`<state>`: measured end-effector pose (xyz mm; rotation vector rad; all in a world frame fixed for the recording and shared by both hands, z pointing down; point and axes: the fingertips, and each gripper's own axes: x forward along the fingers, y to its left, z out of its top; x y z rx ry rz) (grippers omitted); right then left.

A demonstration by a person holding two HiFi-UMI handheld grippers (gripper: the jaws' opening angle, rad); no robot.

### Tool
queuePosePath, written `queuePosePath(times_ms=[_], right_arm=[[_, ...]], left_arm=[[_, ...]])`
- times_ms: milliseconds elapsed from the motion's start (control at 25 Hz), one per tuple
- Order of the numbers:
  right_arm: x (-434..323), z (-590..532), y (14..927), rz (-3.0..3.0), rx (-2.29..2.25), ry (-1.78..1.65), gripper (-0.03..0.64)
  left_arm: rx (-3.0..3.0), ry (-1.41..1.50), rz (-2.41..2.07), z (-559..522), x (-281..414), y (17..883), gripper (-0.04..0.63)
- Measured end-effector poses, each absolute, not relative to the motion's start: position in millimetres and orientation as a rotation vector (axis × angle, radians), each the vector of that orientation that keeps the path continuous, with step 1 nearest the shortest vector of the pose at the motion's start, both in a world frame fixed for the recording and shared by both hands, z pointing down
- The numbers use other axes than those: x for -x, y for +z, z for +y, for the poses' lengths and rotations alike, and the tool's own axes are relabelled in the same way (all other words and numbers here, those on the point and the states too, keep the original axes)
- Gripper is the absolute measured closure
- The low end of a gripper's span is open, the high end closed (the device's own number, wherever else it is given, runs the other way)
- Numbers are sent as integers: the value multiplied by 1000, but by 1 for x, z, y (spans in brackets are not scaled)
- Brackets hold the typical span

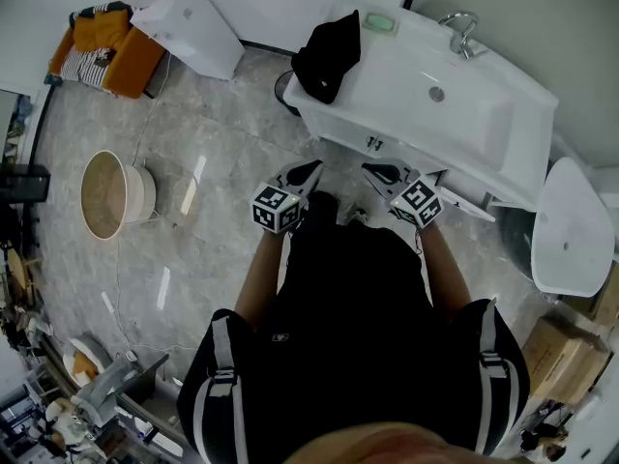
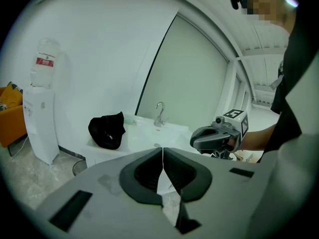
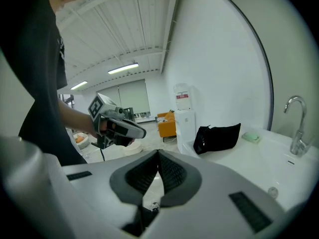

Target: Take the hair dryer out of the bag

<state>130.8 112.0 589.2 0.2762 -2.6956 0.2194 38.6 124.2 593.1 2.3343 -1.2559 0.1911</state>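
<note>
A black bag lies on the left end of the white washbasin counter; it also shows as the black bag in the left gripper view and the black bag in the right gripper view. No hair dryer is visible. My left gripper and right gripper hover side by side in front of the counter's near edge, short of the bag. Both are shut with nothing between the jaws: left gripper, right gripper.
A chrome tap and a green soap bar are on the basin. A white water dispenser and an orange seat stand at the far left. A round basket sits on the tiled floor, a dark bin beside the cabinet.
</note>
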Motion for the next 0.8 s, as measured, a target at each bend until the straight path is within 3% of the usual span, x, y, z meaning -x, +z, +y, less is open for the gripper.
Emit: queuePosePath(times_ms=[800], right_arm=[[-142, 102, 606, -2641, -291, 269, 560]], left_arm=[[-2319, 196, -1266, 114, -42, 593, 577]])
